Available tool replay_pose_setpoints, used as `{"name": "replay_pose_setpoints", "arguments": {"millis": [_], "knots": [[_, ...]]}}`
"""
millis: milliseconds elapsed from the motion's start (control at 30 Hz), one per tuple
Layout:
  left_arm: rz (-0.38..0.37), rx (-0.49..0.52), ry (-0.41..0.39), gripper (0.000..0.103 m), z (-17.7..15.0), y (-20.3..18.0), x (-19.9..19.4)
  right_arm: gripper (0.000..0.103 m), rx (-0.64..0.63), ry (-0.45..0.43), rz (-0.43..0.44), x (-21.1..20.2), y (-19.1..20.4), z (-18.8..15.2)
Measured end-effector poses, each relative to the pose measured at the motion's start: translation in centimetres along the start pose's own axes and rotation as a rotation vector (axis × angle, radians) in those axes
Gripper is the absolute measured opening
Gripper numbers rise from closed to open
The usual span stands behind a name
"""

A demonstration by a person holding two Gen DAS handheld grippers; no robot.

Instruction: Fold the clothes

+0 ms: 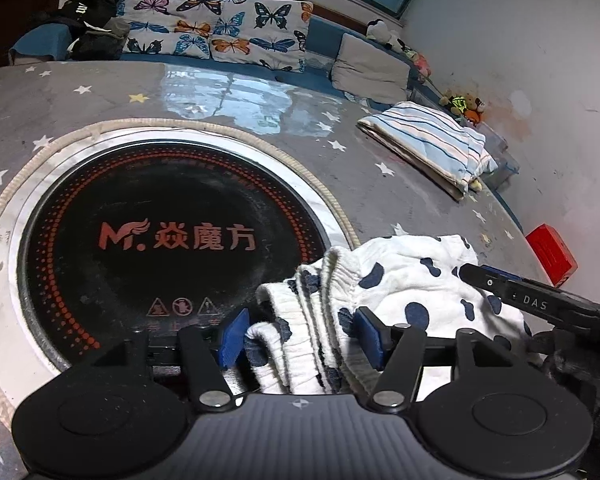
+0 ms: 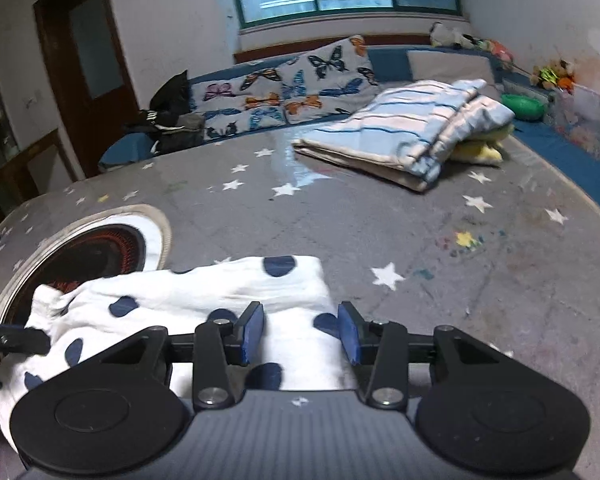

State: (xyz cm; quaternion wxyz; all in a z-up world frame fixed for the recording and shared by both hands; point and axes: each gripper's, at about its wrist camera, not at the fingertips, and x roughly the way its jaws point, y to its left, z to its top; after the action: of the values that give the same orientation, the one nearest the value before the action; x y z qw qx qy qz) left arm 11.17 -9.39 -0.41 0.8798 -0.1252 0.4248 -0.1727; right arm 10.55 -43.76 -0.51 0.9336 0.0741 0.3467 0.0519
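Note:
A white garment with navy spots [image 1: 400, 280] lies bunched on the grey star-print table, its ribbed waistband toward the black cooktop. My left gripper [image 1: 302, 338] is open, its blue pads on either side of the waistband folds. The right gripper's finger [image 1: 512, 288] shows at the garment's right side. In the right wrist view the same garment [image 2: 204, 300] lies flat under my right gripper [image 2: 300, 332], which is open with the cloth between its blue pads. The left gripper's finger [image 2: 16, 340] shows at the left edge.
A round black induction cooktop [image 1: 168, 240] is set into the table [image 2: 420, 232]. A folded blue-striped cloth [image 2: 404, 132] lies at the far right of the table. A red box [image 1: 552, 252] sits off the table's right edge. A sofa with butterfly cushions [image 1: 216, 28] stands behind.

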Motion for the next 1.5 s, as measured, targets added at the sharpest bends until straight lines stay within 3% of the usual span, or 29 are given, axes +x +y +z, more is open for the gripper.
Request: {"name": "replay_pose_setpoints", "arguments": {"millis": [167,333,400,600,933,1133,1500], "knots": [[-0.002,-0.011,-0.009,0.066,0.1,0.3,-0.4,0.048,0.007,-0.005,-0.023,-0.7,-0.9,0.0],[0.002,-0.009,-0.017,0.067,0.0,0.3,-0.8,0.069,-0.004,-0.035,-0.009,-2.4,-1.1,-0.1],[0.005,-0.003,-0.020,0.069,-0.2,0.1,-1.0,0.083,-0.022,-0.048,-0.006,-3.3,-0.7,-0.2],[0.011,0.017,-0.035,0.072,-0.8,-0.4,-2.0,0.100,-0.054,-0.056,0.031,-5.2,0.9,-1.4],[0.026,0.029,-0.037,0.078,-2.3,-0.3,-2.9,0.103,-0.115,-0.037,0.096,-7.0,3.7,-4.4],[0.033,0.043,-0.040,0.081,-2.9,-0.3,-3.1,0.103,-0.167,-0.018,0.038,-7.1,4.2,-6.3],[0.036,0.052,-0.051,0.084,-3.6,-0.7,-3.9,0.103,-0.164,-0.121,0.085,-9.9,5.0,-6.0]]}}
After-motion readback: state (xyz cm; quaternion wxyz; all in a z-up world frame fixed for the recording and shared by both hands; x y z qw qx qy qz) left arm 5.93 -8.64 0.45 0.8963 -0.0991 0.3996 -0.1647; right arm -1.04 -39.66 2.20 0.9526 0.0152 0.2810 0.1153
